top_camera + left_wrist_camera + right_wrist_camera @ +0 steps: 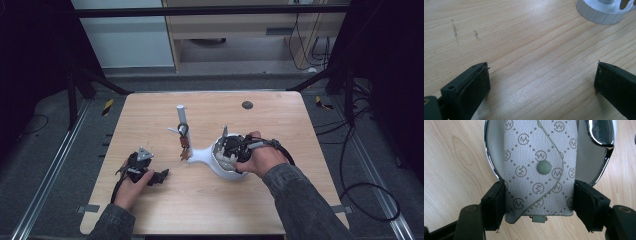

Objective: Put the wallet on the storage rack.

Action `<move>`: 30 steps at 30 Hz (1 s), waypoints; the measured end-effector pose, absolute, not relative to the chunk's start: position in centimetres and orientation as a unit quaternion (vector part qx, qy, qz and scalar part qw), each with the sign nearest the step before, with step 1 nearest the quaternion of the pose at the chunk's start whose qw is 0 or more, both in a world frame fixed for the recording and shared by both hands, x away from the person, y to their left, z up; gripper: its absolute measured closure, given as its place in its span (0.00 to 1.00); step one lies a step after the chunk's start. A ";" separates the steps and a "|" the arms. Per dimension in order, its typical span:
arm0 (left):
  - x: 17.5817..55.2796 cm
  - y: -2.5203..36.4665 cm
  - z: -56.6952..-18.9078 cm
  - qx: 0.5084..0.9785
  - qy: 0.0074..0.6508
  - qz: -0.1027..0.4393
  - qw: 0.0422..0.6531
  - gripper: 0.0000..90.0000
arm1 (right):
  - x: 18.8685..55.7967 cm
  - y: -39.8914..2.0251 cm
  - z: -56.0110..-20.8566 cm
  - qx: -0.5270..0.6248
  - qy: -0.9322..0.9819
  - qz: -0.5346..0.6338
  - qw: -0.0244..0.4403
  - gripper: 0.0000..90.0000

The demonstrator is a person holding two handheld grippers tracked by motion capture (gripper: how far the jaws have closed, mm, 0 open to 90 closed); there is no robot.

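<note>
A grey pouch [536, 157] with a diamond logo pattern and a snap button lies over a white bowl with a chrome rim [489, 162]. My right gripper [539, 195] is shut on the pouch, one pad pressing on each of its long sides. In the high view the right gripper [235, 149] is above the white bowl [224, 169] of a stand. The stand's white post [181, 119] has keys with a brown fob [184, 143] hanging on it. My left gripper [161, 176] rests on the table at the left, open, with bare wood between its fingers [477, 82].
The wooden table [280, 125] has a dark round hole [247, 105] near its far edge. A white ribbed round base [602, 12] lies ahead of the left gripper. Cables trail from both grippers, and more lie on the floor at the right.
</note>
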State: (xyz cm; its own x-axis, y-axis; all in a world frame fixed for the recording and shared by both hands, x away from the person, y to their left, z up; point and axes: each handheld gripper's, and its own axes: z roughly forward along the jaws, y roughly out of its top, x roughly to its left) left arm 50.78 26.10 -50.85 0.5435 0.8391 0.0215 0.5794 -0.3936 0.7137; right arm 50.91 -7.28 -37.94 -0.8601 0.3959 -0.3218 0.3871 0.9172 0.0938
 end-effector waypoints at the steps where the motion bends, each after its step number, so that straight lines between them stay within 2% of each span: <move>1: 50.8 26.1 -50.9 0.812 0.437 0.194 0.335 0.00 | 51.0 -7.3 -38.0 0.203 0.964 0.015 0.169 0.35; 30: 50.8 26.1 -50.9 0.812 0.436 0.194 0.335 0.00 | 52.2 -7.1 -38.7 0.217 0.962 0.012 0.163 0.33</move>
State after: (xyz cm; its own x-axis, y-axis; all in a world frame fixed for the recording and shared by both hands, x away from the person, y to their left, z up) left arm 50.79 26.10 -50.85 0.5439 0.8388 0.0219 0.5791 -0.3941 0.7137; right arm 52.19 -7.13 -38.74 -0.8526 0.4214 -0.3089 0.4136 0.9056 0.0939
